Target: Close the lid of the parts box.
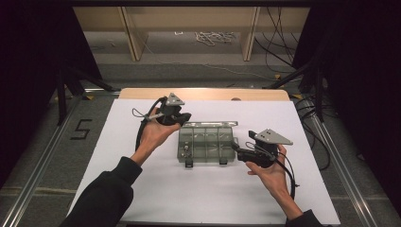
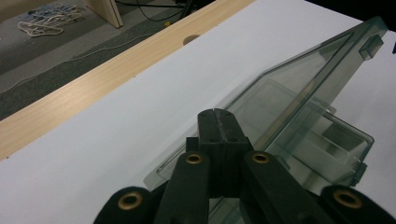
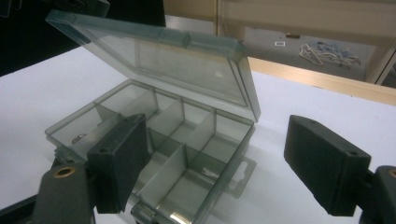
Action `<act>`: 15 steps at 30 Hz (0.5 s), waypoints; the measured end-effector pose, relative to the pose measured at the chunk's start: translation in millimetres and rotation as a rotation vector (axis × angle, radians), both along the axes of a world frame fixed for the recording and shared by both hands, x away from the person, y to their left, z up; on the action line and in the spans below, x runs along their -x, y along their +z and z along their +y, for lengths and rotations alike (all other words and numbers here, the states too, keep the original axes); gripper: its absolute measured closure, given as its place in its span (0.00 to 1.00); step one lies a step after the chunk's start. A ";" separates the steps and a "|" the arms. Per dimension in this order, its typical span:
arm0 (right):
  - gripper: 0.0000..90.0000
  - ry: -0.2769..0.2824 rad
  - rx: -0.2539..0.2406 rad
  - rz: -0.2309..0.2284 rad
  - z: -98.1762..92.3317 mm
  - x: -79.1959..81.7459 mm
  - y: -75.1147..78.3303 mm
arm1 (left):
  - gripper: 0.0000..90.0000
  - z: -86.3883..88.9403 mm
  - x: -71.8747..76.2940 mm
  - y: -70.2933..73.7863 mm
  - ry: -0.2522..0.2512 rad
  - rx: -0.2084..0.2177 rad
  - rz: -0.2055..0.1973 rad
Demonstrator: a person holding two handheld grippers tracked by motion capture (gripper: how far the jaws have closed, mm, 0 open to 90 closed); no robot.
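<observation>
Nearest the person, two dark-sleeved forearms enter from the bottom of the high view over a white rectangular sheet [image 1: 198, 194] that covers most of the table.

The right gripper [image 1: 240, 152], a black two-jaw tool with a grey three-cornered plate on top, is held in the right hand [image 1: 270, 174] just beside the right end of the box. Its jaws are released: in the right gripper view the two black pads stand well apart, one low at the left in front of the box, the other at the right over bare sheet. Nothing lies between them.

At the centre of the sheet sits a smoky transparent plastic compartment box [image 1: 206, 144] with two dark latches on its near edge. Its hinged clear lid [image 3: 163, 60] is raised and tilted. The interior is split by partitions into several cells; a small metallic item [image 3: 78, 137] lies in a cell at the left end, too small to identify.

The left gripper [image 1: 185, 117], held in the left hand [image 1: 153, 132], is at the far left corner of the box. In the left gripper view its jaws are clenched together with no visible gap, directly at the lid's edge; whether they pinch the lid cannot be told.

Beyond the sheet a light wooden table edge [image 1: 203, 93] is exposed. Farther off lie grey floor, cables and a pale tangled cord [image 1: 215, 36].
</observation>
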State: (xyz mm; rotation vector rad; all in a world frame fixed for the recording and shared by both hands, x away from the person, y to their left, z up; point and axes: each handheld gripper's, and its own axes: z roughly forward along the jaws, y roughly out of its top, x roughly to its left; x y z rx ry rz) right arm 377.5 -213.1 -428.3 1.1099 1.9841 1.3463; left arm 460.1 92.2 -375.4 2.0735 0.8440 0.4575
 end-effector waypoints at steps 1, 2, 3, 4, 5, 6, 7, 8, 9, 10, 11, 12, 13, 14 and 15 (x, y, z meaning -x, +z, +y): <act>0.24 0.000 0.003 -0.002 -0.5 1.3 0.0 | 1.00 -0.5 2.7 -2.8 0.001 0.000 -0.002; 0.24 0.004 -0.006 0.002 -0.9 3.2 -0.4 | 1.00 -0.4 4.3 -4.4 0.000 0.002 0.000; 0.24 0.010 -0.021 -0.004 -0.2 3.7 -1.5 | 1.00 -0.4 6.0 -6.7 -0.001 0.006 -0.001; 0.24 0.009 -0.018 -0.001 -0.4 5.3 -1.3 | 1.00 -0.6 8.0 -9.0 -0.004 0.013 0.000; 0.22 0.010 -0.014 -0.003 -1.2 6.8 -0.9 | 1.00 -0.7 9.7 -10.8 -0.002 0.014 0.001; 0.22 0.003 -0.011 0.005 -1.3 8.5 -0.2 | 1.00 -0.7 12.4 -13.6 -0.008 0.013 -0.001; 0.22 0.010 -0.012 -0.003 -2.1 10.1 0.2 | 1.00 -0.8 14.6 -15.6 -0.010 0.013 -0.004; 0.22 0.016 -0.029 -0.007 -1.2 11.3 -0.4 | 1.00 -0.6 16.0 -17.6 -0.027 0.012 0.002; 0.21 0.012 -0.015 -0.003 -1.7 13.7 0.6 | 1.00 -0.9 17.7 -19.7 -0.034 0.002 0.010; 0.21 0.023 -0.024 -0.005 -1.3 14.9 0.2 | 1.00 -1.7 19.2 -22.2 -0.039 0.007 0.015; 0.20 0.026 -0.015 0.001 -0.9 17.1 0.7 | 1.00 -2.3 20.9 -23.6 -0.033 0.000 0.011; 0.20 0.029 -0.007 -0.008 -0.4 18.5 0.6 | 1.00 -2.7 22.2 -26.4 -0.046 -0.005 0.011; 0.20 0.031 0.012 -0.023 0.8 20.7 0.6 | 1.00 -3.2 23.6 -28.3 -0.047 -0.007 0.012; 0.20 0.030 0.030 -0.019 0.4 23.4 1.9 | 1.00 -3.6 25.0 -30.4 -0.049 -0.006 0.011; 0.20 0.029 0.025 -0.023 1.0 24.8 1.7 | 1.00 -4.3 25.9 -33.0 -0.053 0.006 0.018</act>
